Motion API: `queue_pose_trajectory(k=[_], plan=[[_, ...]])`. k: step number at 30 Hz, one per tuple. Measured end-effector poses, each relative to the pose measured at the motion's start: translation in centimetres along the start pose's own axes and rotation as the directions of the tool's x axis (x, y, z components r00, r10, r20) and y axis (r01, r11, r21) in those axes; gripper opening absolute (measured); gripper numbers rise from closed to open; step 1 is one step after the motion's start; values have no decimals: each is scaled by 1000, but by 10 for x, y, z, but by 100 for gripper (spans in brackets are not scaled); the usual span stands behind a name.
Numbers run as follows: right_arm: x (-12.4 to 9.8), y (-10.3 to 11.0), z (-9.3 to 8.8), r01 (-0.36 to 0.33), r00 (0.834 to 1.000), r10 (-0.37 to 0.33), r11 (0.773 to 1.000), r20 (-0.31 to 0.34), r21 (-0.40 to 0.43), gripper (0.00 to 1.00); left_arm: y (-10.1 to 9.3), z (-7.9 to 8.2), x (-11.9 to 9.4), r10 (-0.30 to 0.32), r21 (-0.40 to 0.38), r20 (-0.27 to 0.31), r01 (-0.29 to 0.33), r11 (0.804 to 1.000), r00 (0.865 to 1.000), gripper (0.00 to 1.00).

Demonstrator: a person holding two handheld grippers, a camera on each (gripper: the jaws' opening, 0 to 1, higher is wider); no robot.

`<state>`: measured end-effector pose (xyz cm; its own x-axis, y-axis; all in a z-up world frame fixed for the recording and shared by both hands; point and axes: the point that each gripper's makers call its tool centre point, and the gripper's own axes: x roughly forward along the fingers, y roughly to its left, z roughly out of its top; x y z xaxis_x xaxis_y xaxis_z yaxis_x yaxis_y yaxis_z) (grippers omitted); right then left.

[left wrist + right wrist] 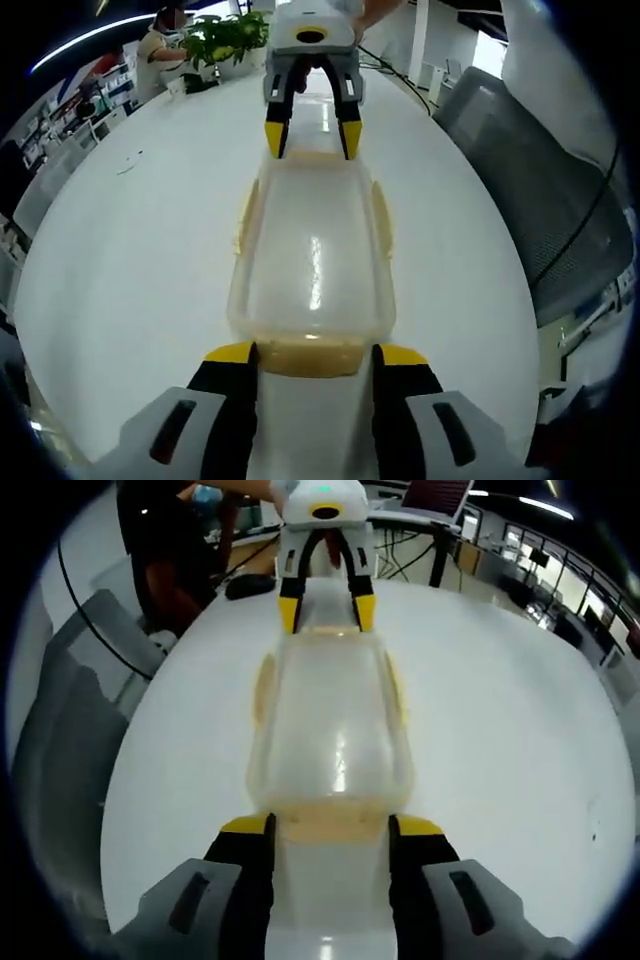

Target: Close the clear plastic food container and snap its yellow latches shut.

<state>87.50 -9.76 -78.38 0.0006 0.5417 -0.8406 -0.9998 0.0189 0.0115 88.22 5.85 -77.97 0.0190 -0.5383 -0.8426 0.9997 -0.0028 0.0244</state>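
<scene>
Container point(312, 260) on table point(130, 260), between left gripper point(315, 352) and right gripper point(312, 150).

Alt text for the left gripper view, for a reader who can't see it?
A clear container with its lid on lies lengthwise on a white table, a pair of tongs at each short end: the left tongs straddle the near yellow latch, the right tongs open at the far end. A grey chair stands to the right, a plant beyond.
</scene>
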Motion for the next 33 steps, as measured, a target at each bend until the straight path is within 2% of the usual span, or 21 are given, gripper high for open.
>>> queue_pose_trajectory(k=[4, 17, 33], plan=[[1, 0, -1, 9, 1000, -10, 1000, -15, -28, 40, -1, 1, 0, 3, -4, 4, -3, 1000, 1000, 39], [1, 0, -2, 11, 1000, -12, 1000, -17, -26, 37, -2, 1, 0, 2, 5, -8, -2, 1000, 1000, 34], [2, -1, -4, 13, 1000, -13, 1000, -16, -19, 36, 0, -1, 0, -1, -6, 1, 1, 1000, 1000, 33]])
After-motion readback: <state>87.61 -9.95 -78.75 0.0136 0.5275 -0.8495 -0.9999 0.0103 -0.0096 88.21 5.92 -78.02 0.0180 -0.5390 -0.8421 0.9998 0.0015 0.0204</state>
